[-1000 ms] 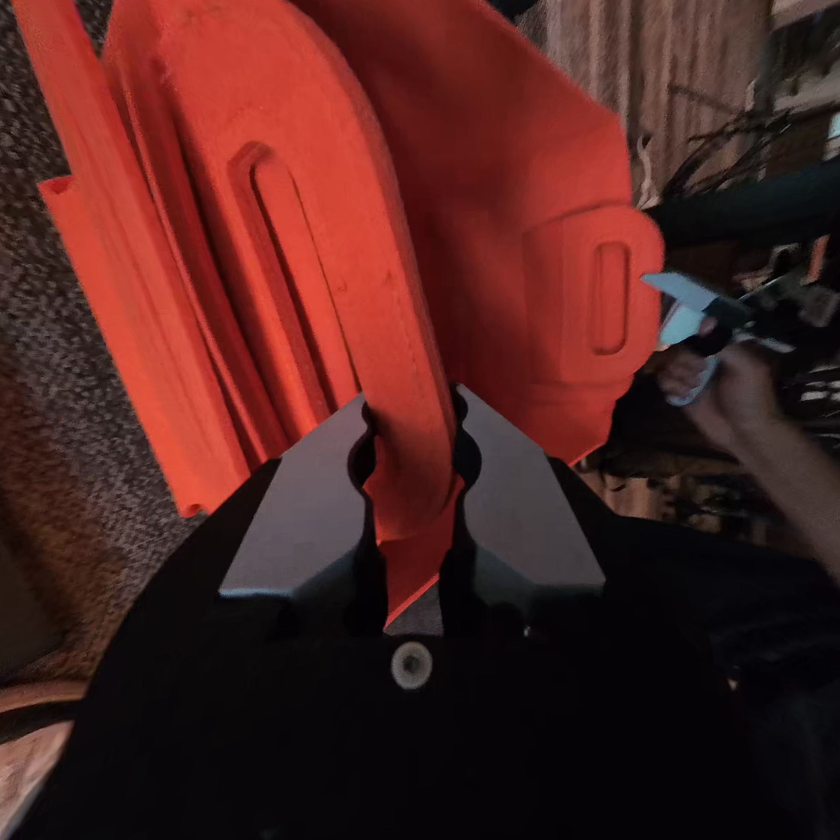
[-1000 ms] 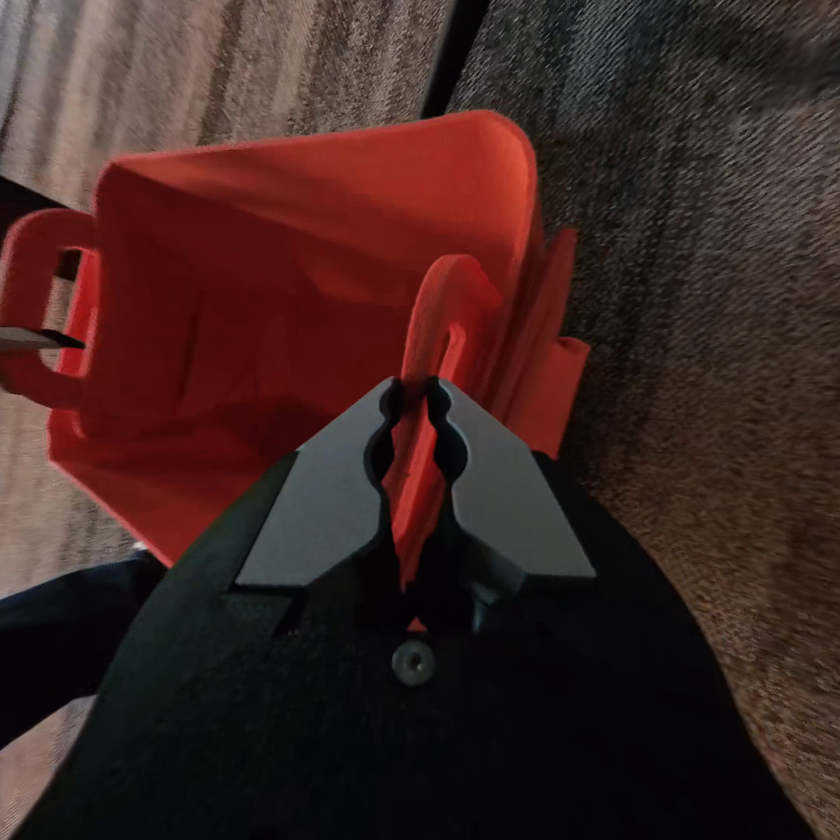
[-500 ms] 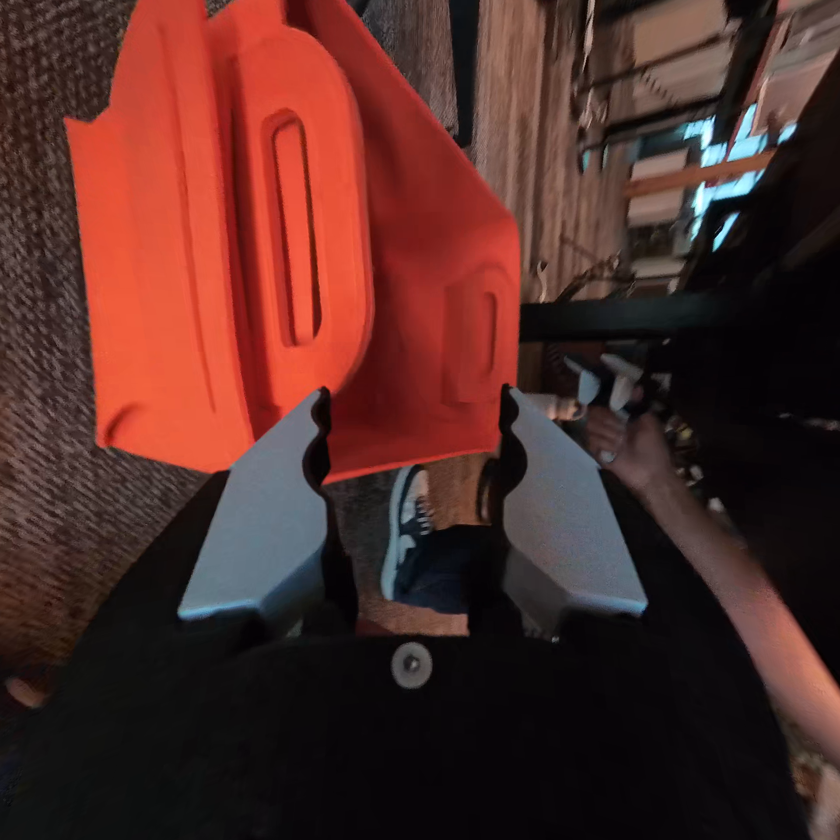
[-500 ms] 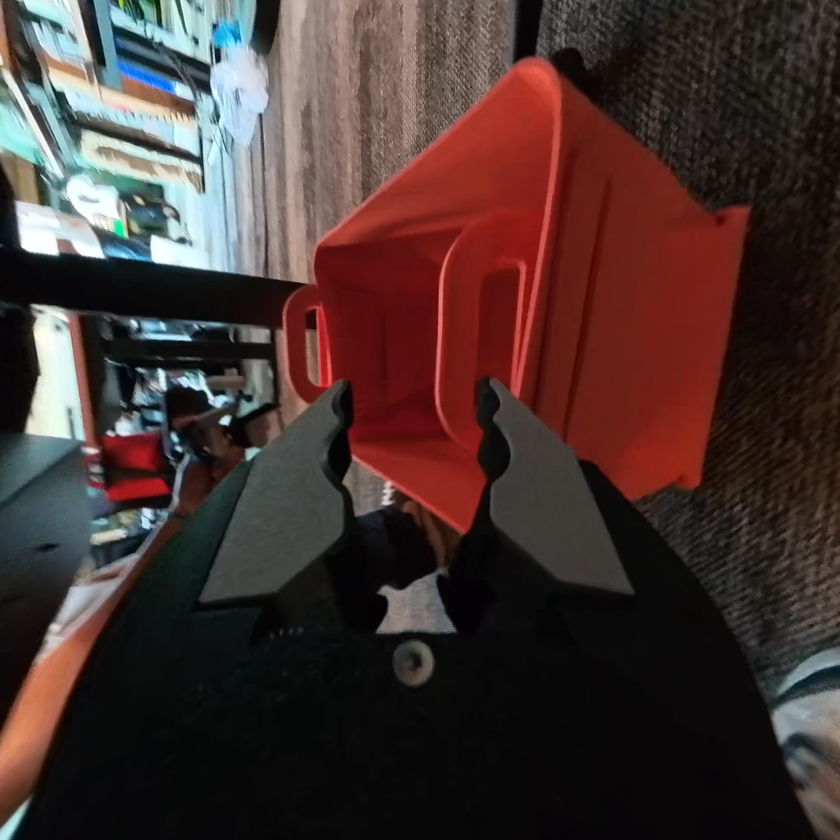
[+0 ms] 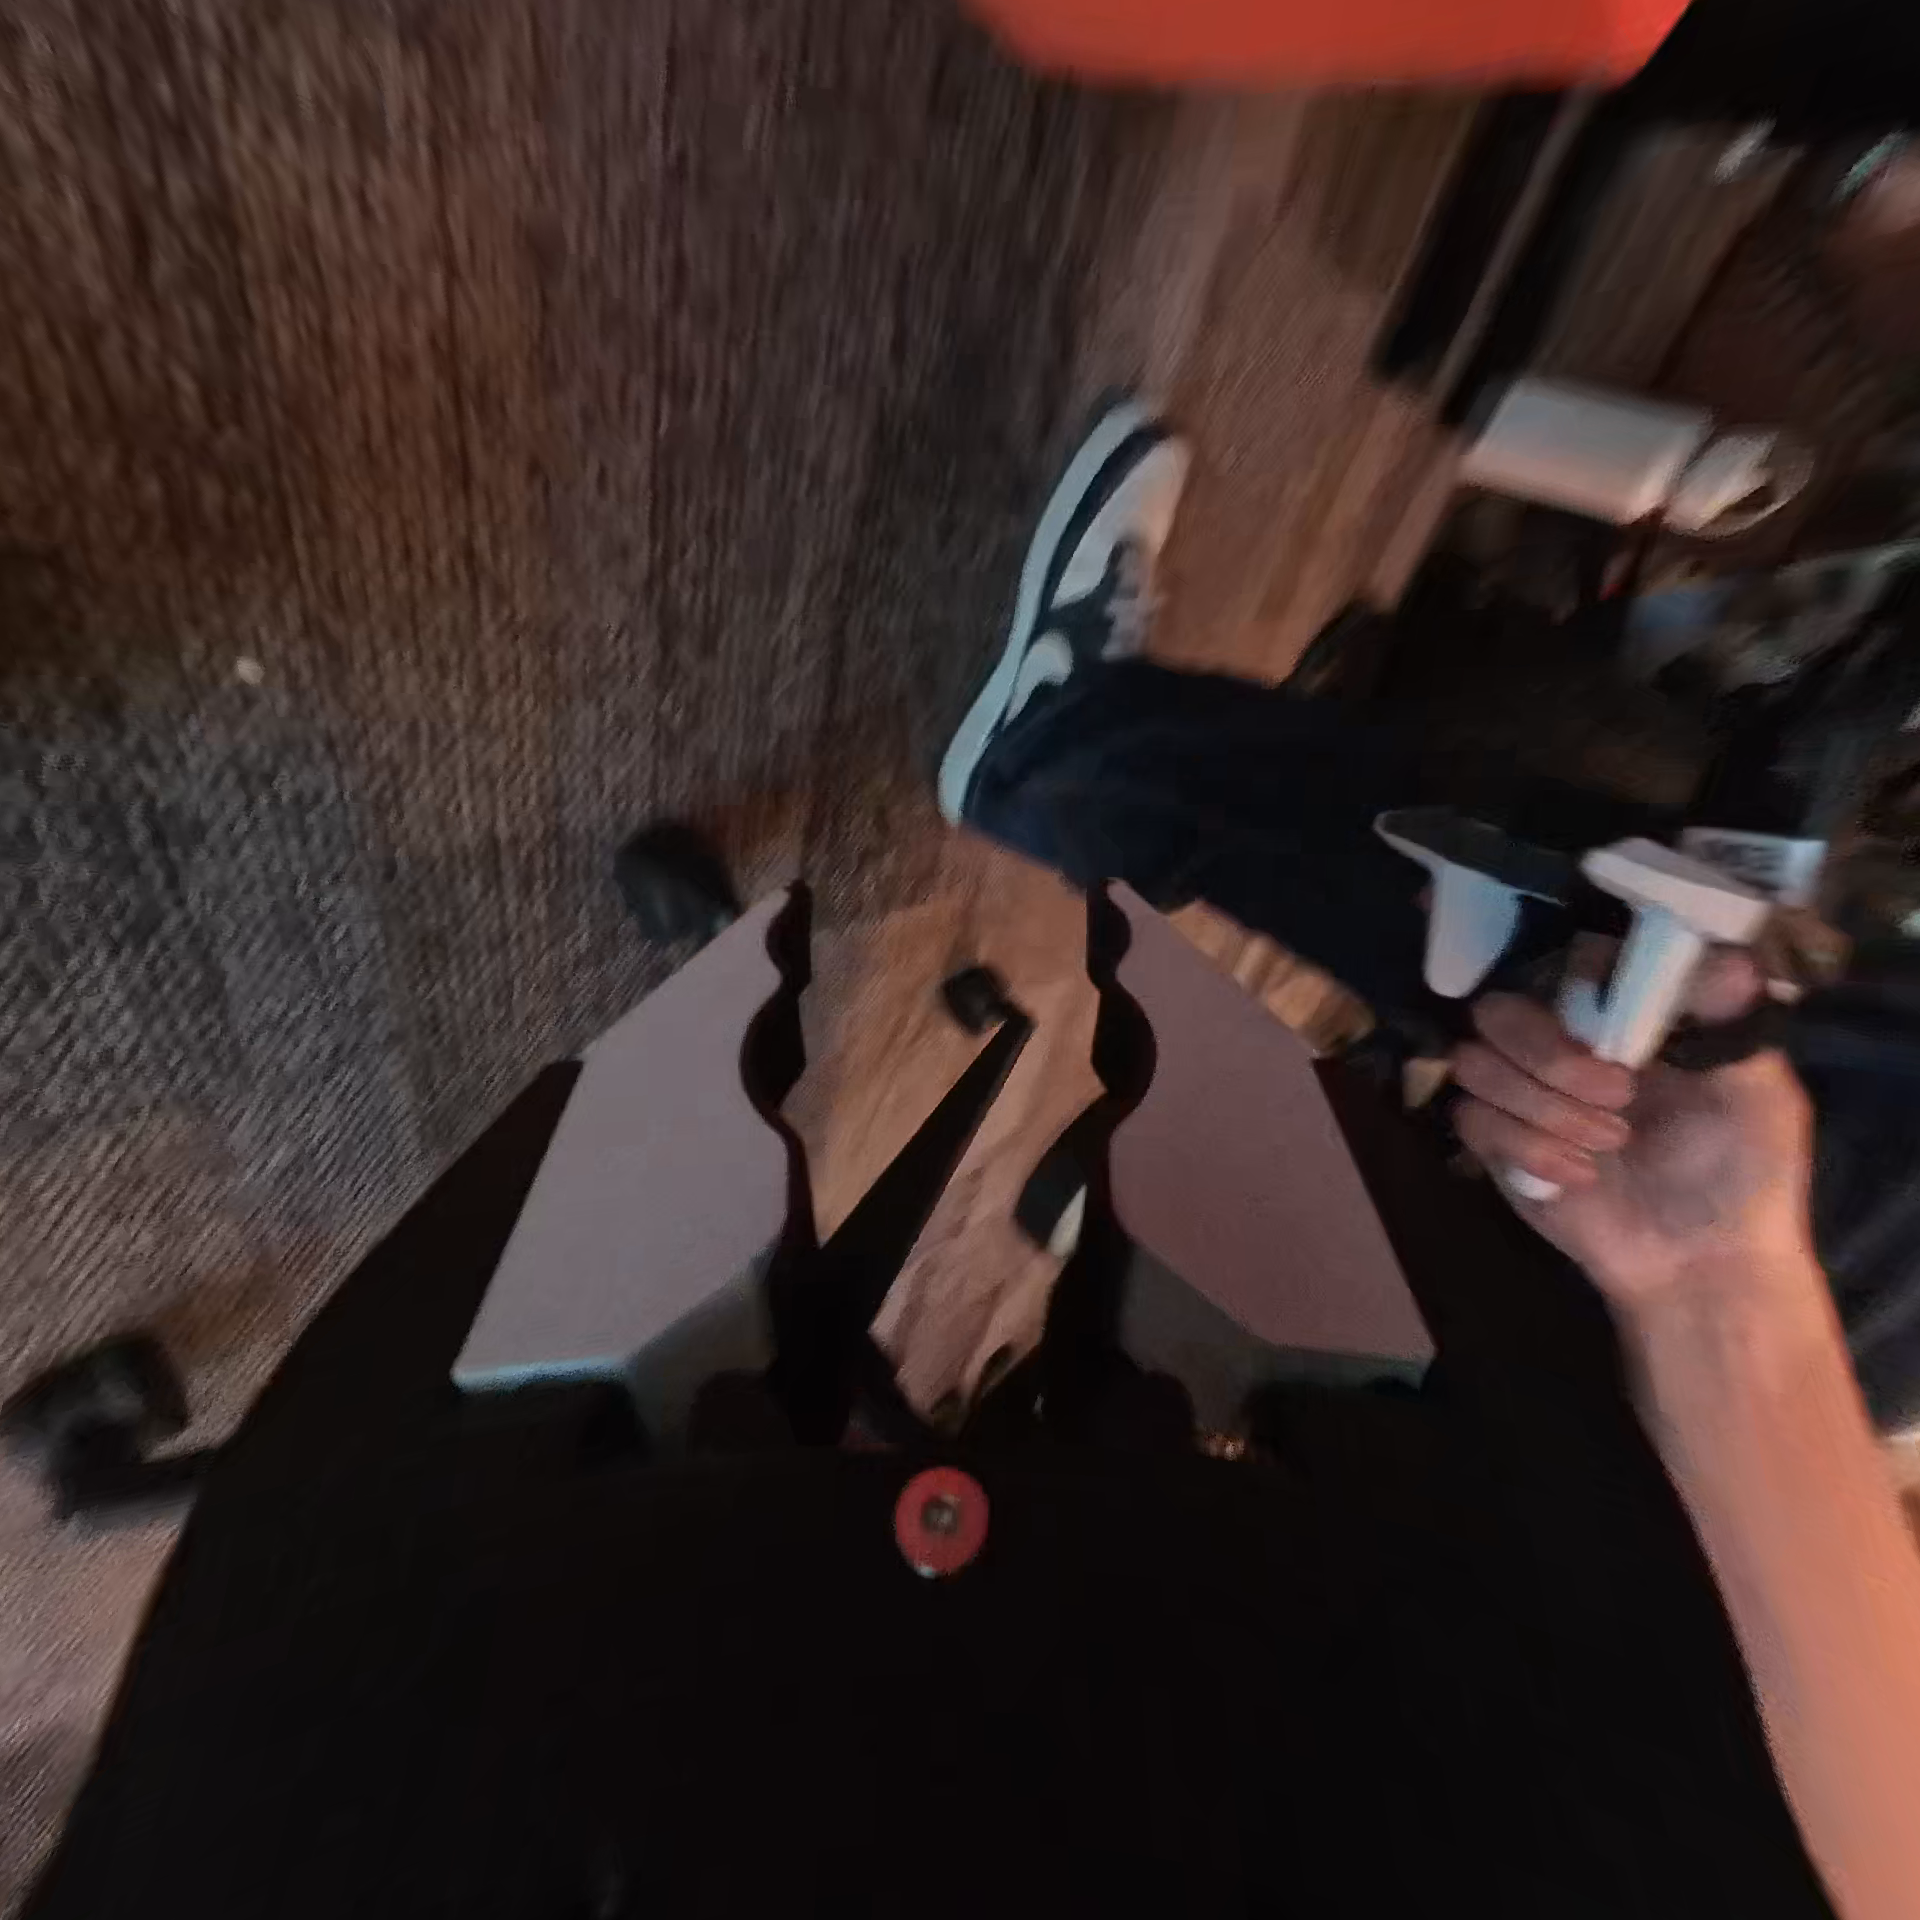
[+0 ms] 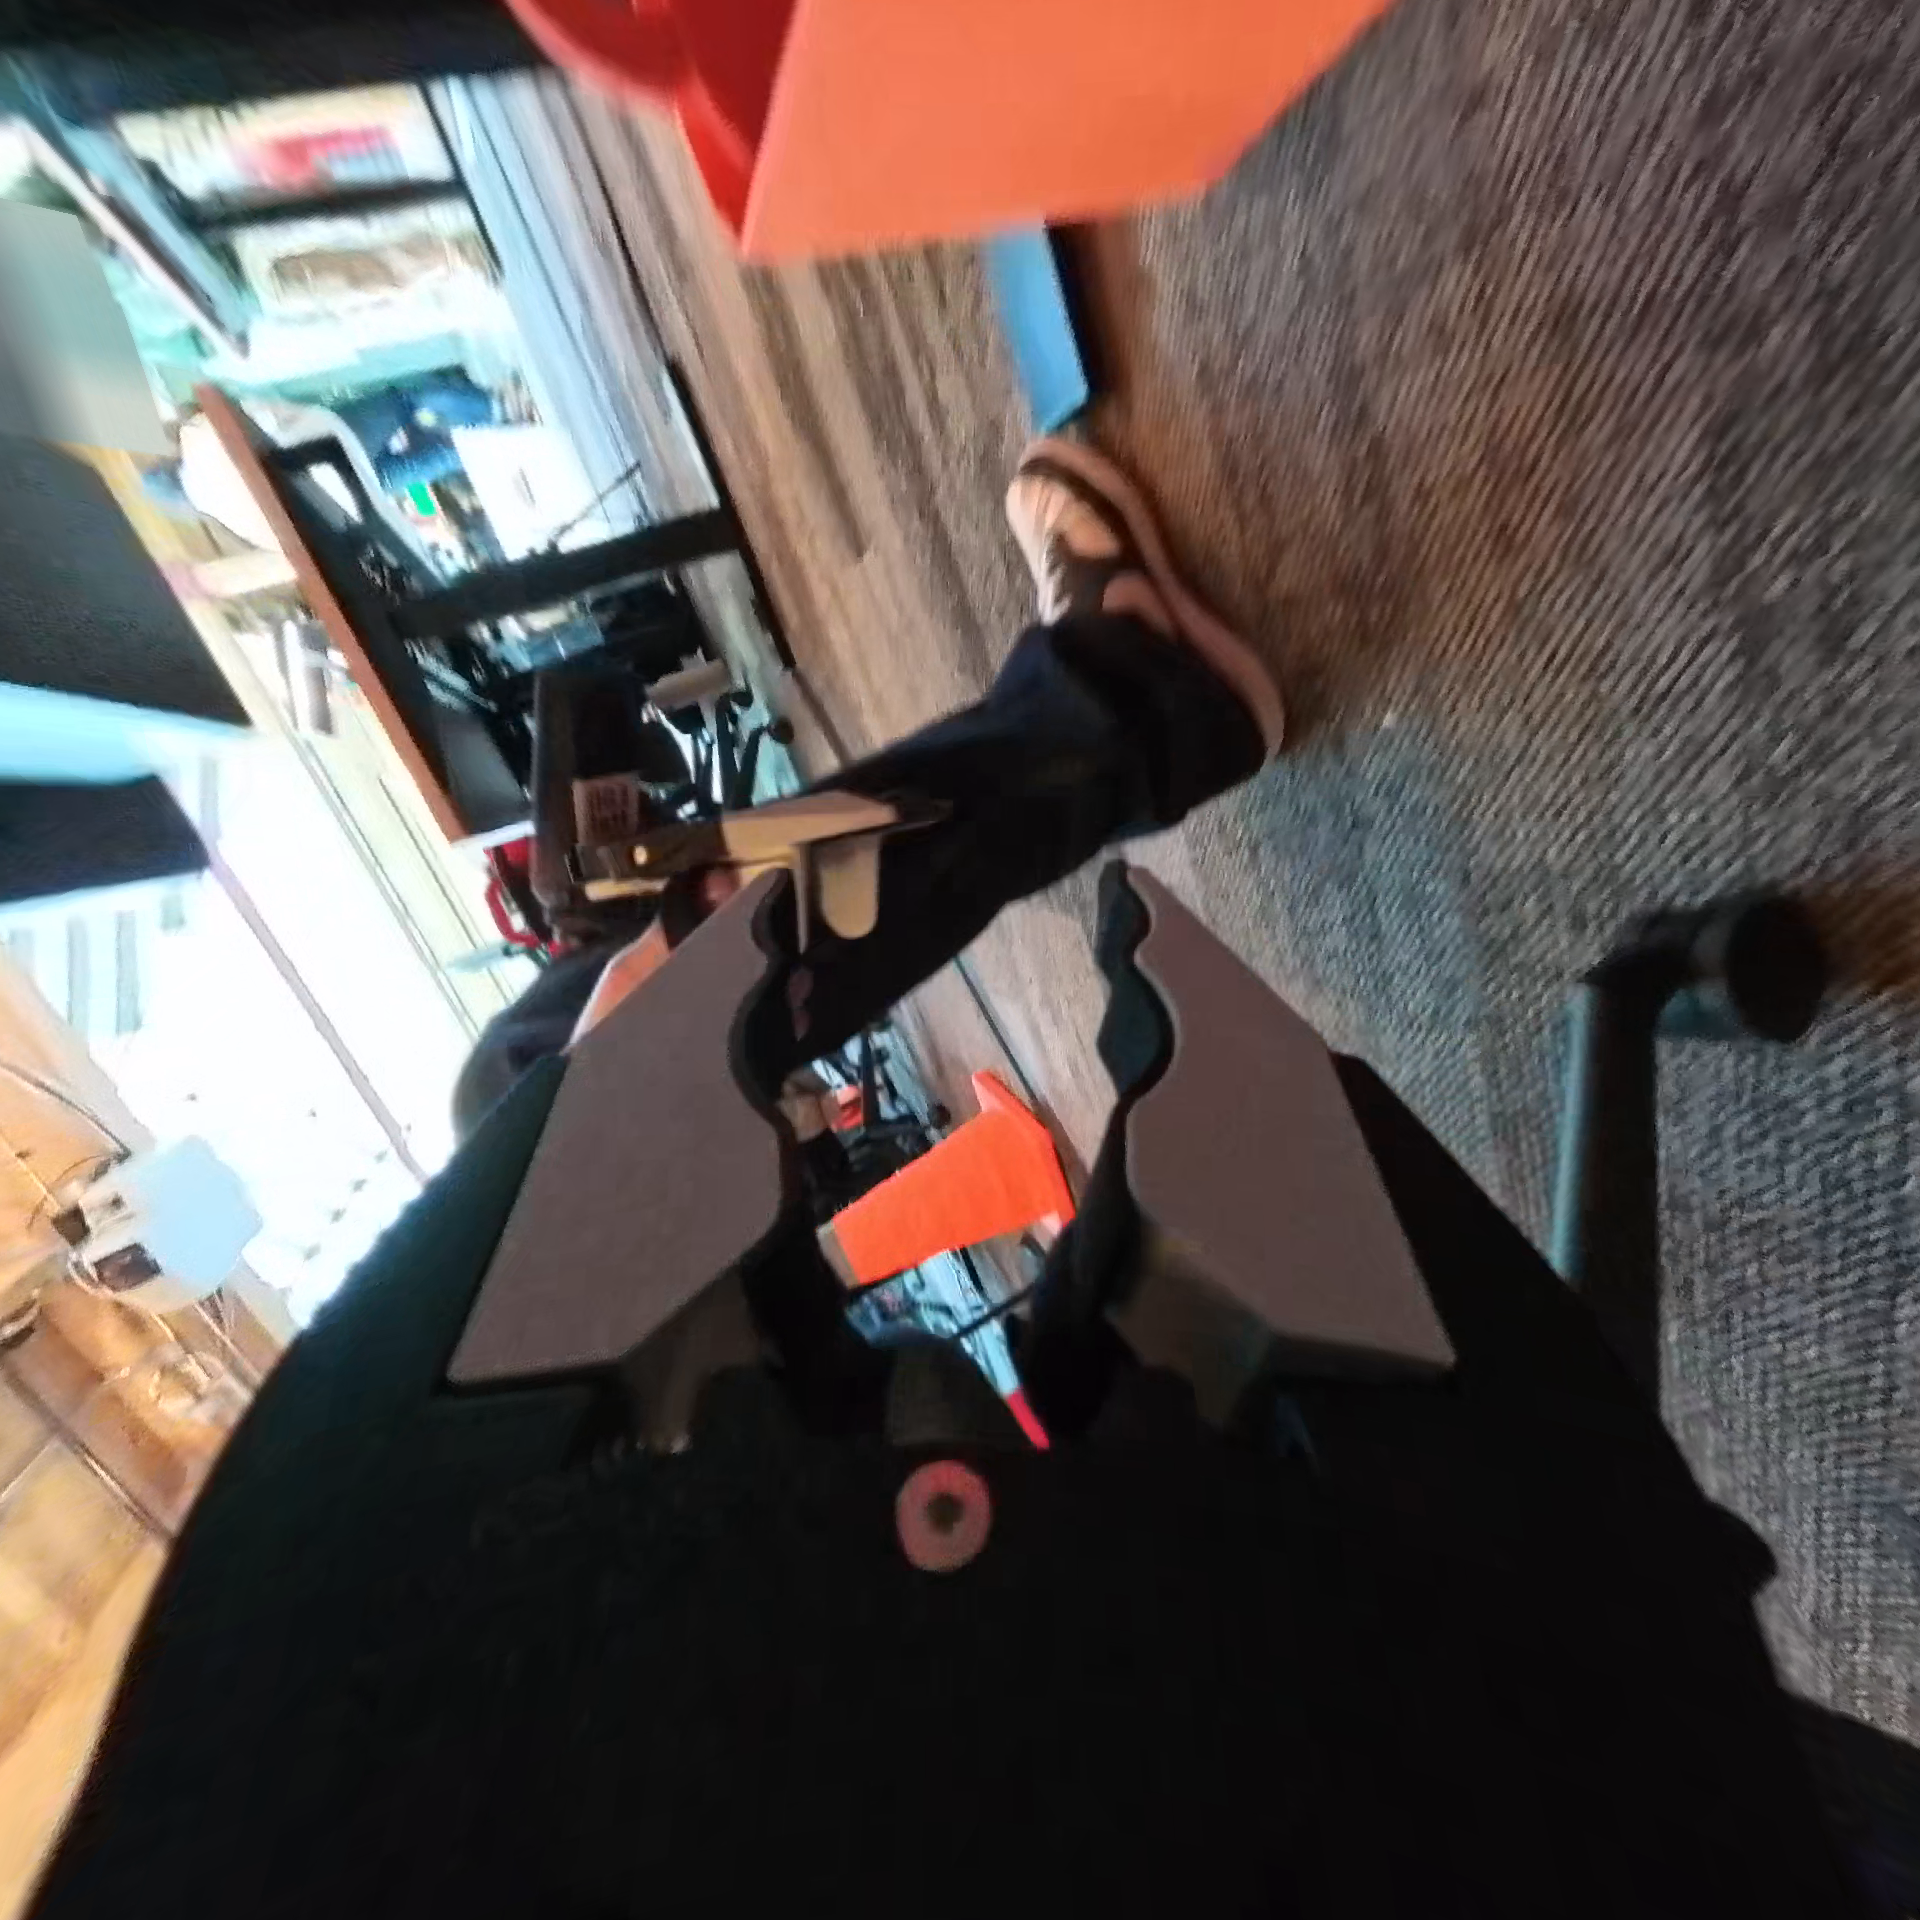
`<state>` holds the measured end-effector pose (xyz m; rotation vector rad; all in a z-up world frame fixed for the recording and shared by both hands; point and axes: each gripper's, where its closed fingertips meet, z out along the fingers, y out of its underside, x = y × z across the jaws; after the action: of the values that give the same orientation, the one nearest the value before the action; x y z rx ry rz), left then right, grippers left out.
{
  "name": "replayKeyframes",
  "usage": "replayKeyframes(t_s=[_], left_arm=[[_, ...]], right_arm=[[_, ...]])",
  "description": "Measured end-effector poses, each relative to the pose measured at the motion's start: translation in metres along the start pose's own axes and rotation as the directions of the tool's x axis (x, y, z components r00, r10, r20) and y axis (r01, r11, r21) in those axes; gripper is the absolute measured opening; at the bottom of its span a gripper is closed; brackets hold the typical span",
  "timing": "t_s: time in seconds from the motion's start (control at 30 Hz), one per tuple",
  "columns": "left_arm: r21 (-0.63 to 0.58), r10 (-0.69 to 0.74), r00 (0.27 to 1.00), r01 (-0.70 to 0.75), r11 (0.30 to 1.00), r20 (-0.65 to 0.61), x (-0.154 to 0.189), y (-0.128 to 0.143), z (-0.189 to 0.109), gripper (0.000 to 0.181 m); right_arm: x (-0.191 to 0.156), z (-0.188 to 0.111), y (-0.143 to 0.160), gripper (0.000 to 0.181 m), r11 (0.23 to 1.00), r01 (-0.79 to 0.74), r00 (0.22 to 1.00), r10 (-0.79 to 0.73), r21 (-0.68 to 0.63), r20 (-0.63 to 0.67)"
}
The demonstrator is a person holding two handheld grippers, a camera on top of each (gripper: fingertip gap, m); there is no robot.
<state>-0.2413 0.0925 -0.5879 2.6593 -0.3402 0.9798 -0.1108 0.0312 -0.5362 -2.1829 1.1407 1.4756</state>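
The left gripper (image 5: 940, 914) hangs over coarse, looped grey-brown carpet (image 5: 364, 520), its matte grey wavy-edged fingers (image 5: 644, 1143) spread wide with nothing between them. The orange bin (image 5: 1309, 36), smooth moulded plastic, shows only as a blurred strip at the top edge. At right, a hand (image 5: 1621, 1153) grips the other tool's pale handle. The right gripper (image 6: 940, 894) is likewise spread wide and empty; the same bin (image 6: 997, 114) sits at top centre of that view. Below it a sneaker (image 6: 1132, 571) rests on the carpet, and an orange ribbed cone (image 6: 956, 1184) lies between the fingers, farther off.
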Motion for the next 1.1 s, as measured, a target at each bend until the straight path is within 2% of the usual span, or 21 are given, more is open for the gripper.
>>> replayKeyframes(t_s=[0.07, 0.17, 0.23, 0.33, 0.4, 0.47, 0.53, 0.6, 0.67, 0.7, 0.73, 0.8, 0.83, 0.93, 0.97, 1.03, 1.1], left_arm=[[-0.081, 0.069, 0.993, -0.062, 0.995, 0.098, -0.001, 0.039, 0.014, 0.052], [-0.216, 0.219, 0.954, -0.174, 0.961, 0.203, 0.003, 0.091, 0.023, 0.053], [-0.261, 0.327, 0.911, -0.261, 0.929, 0.253, 0.012, 0.114, 0.017, 0.053], [-0.299, 0.484, 0.845, -0.413, 0.86, 0.227, 0.049, 0.149, -0.003, 0.053], [-0.269, 0.611, 0.766, -0.557, 0.786, 0.199, 0.084, 0.164, -0.028, 0.053], [-0.151, 0.712, 0.664, -0.698, 0.7, 0.228, 0.122, 0.166, -0.065, 0.052], [-0.04, 0.768, 0.577, -0.792, 0.61, 0.278, 0.162, 0.167, -0.111, 0.052], [0.12, 0.784, 0.533, -0.843, 0.524, 0.319, 0.206, 0.171, -0.163, 0.052], [0.298, 0.754, 0.556, -0.829, 0.474, 0.348, 0.24, 0.175, -0.216, 0.052], [0.395, 0.734, 0.58, -0.804, 0.445, 0.354, 0.253, 0.175, -0.24, 0.052], [0.489, 0.717, 0.597, -0.776, 0.399, 0.362, 0.26, 0.174, -0.262, 0.052], [0.643, 0.676, 0.635, -0.703, 0.305, 0.373, 0.262, 0.168, -0.295, 0.052], [0.684, 0.651, 0.662, -0.669, 0.289, 0.372, 0.255, 0.164, -0.304, 0.052], [0.718, 0.586, 0.737, -0.604, 0.346, 0.338, 0.223, 0.151, -0.306, 0.052], [0.724, 0.571, 0.755, -0.586, 0.364, 0.324, 0.212, 0.146, -0.305, 0.052], [0.739, 0.549, 0.783, -0.549, 0.391, 0.292, 0.196, 0.135, -0.307, 0.052], [0.749, 0.533, 0.793, -0.539, 0.386, 0.295, 0.188, 0.121, -0.315, 0.052]], right_arm=[[-0.006, 0.006, 0.04, 0.056, 0.999, 0.039, 0.999, -0.039, -0.022, -0.008], [-0.022, 0.006, 0.083, 0.053, 0.989, 0.138, 0.99, -0.14, -0.049, -0.032], [-0.032, -0.001, 0.107, 0.051, 0.968, 0.24, 0.966, -0.246, -0.077, -0.077], [-0.059, -0.018, 0.131, 0.049, 0.917, 0.396, 0.911, -0.399, -0.056, -0.103], [-0.086, -0.039, 0.132, 0.052, 0.801, 0.598, 0.788, -0.589, -0.003, -0.18], [-0.131, -0.064, 0.129, 0.054, 0.626, 0.778, 0.619, -0.748, 0.055, -0.24], [-0.181, -0.096, 0.12, 0.058, 0.446, 0.887, 0.459, -0.832, 0.117, -0.311], [-0.227, -0.135, 0.109, 0.058, 0.287, 0.942, 0.335, -0.851, 0.177, -0.403], [-0.269, -0.172, 0.105, 0.058, 0.179, 0.953, 0.274, -0.856, 0.245, -0.438], [-0.289, -0.188, 0.101, 0.057, 0.152, 0.939, 0.284, -0.851, 0.309, -0.443], [-0.31, -0.201, 0.098, 0.058, 0.15, 0.902, 0.331, -0.843, 0.405, -0.424], [-0.347, -0.212, 0.105, 0.064, 0.21, 0.801, 0.416, -0.869, 0.561, -0.269], [-0.353, -0.209, 0.108, 0.063, 0.211, 0.815, 0.389, -0.889, 0.539, -0.241], [-0.334, -0.201, 0.098, 0.061, 0.074, 0.944, 0.183, -0.928, 0.323, -0.324], [-0.329, -0.204, 0.092, 0.061, 0.05, 0.949, 0.162, -0.925, 0.313, -0.344], [-0.32, -0.213, 0.076, 0.059, 0.045, 0.926, 0.197, -0.905, 0.374, -0.378], [-0.308, -0.215, 0.058, 0.06, 0.094, 0.926, 0.248, -0.882, 0.366, -0.4]])
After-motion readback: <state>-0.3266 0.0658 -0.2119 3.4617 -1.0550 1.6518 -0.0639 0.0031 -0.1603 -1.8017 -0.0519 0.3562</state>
